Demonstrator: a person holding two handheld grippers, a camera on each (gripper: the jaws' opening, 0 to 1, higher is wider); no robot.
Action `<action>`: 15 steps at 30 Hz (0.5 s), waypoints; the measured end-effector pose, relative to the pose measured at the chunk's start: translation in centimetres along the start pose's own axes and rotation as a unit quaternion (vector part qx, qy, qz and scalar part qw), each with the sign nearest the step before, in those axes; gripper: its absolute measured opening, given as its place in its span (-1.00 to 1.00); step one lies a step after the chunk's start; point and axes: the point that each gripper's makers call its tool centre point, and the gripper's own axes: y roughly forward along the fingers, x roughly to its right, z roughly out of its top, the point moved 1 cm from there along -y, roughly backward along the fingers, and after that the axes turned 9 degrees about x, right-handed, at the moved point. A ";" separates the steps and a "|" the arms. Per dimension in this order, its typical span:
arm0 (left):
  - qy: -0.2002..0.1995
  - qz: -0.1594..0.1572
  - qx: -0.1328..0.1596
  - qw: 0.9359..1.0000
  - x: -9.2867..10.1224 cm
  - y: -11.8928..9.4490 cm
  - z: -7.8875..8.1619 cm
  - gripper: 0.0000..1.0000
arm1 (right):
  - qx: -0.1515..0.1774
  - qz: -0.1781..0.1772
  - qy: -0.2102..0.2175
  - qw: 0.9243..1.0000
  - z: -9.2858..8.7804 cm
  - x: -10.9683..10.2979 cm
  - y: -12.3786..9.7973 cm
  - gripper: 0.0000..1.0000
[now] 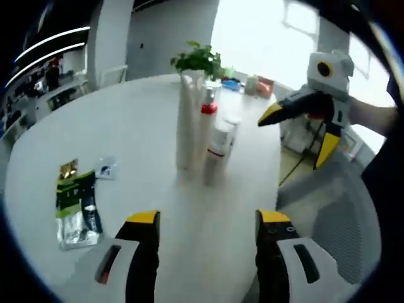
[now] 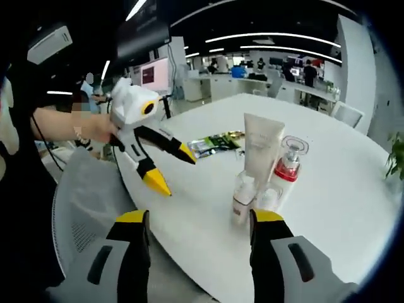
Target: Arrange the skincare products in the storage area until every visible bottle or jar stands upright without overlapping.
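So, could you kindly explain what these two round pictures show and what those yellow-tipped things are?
A person holds a two-jaw gripper in each hand, each carrying a forward-looking fisheye camera. In the left gripper view the left gripper rises from the bottom and the right gripper enters from the right. The right gripper view shows the right gripper and the left gripper. Both are open and hold nothing. On the white table stand a tall tube, bottles and a red-collared pump; sachets lie flat.
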 end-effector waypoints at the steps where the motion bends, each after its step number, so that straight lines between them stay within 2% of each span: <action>1: -0.007 0.007 0.005 1.000 0.1 -0.7 -0.1 0.20 | 0.001 -0.002 0.003 1.000 0.0 -0.1 0.0 0.38; 10: -0.047 0.054 0.024 0.997 -0.8 -6.1 -1.7 0.38 | 0.026 -0.042 0.054 0.997 -0.6 -1.3 0.6 0.54; 15: -0.054 0.079 0.036 0.995 -1.2 -9.0 -2.1 0.45 | 0.025 -0.064 0.060 0.996 -1.2 -1.5 0.5 0.59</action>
